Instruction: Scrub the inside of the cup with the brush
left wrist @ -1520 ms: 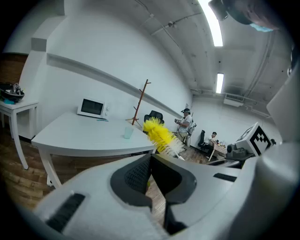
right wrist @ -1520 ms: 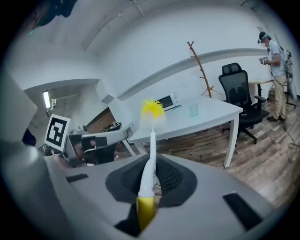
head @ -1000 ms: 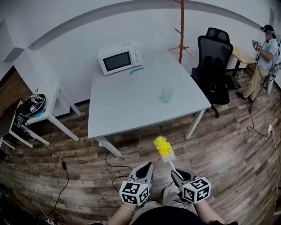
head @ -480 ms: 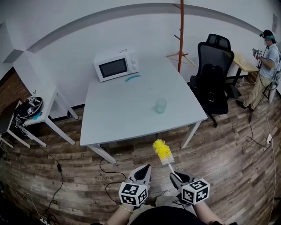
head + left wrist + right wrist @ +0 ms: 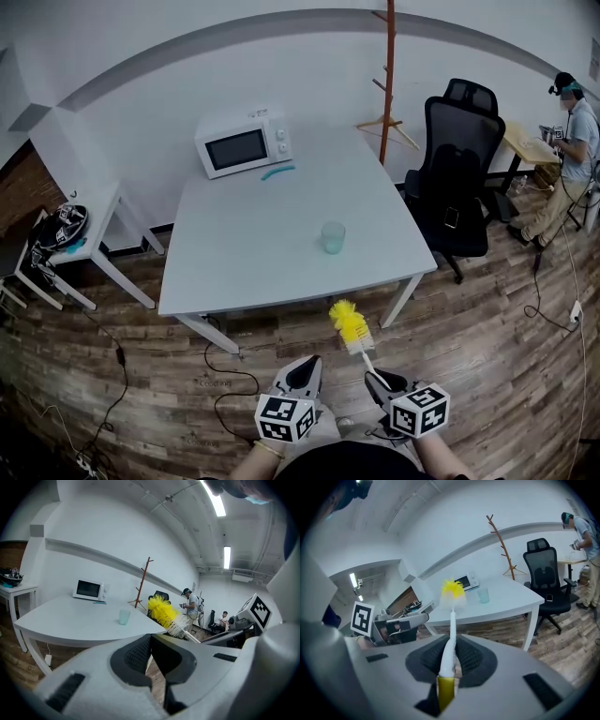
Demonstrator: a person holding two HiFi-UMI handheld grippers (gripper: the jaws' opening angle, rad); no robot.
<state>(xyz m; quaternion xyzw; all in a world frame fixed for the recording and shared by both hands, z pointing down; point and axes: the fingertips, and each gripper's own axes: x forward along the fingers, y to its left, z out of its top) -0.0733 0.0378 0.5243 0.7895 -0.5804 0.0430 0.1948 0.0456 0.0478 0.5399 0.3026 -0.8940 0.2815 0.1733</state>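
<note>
1. The white table (image 5: 253,244) fills the middle of the head view, with both claws low at 6 o'clock, short of its near edge and over the wood floor. Scrubbing has evidently not begun, and this looks like the approach.
2. A microwave (image 5: 242,141) sits at the table's 11 o'clock corner, away from the work.
3. The right claw (image 5: 380,380) is closed on the white handle of the brush (image 5: 352,323). It is held low in front of the person's body, with the shaft angled up toward 11 o'clock.
4. The left claw (image 5: 305,370) is level beside it at 9 o'clock, jaws together and empty, pointing forward.
5. The brush's yellow bristles stand clear of everything, well apart from the cup.
6. The pale green cup (image 5: 333,237) stands upright right of the table's centre, at 12 o'clock from the claws. The next move likely calls for closing in, steadying the cup with the left claw and lowering the bristles through its mouth.
</note>
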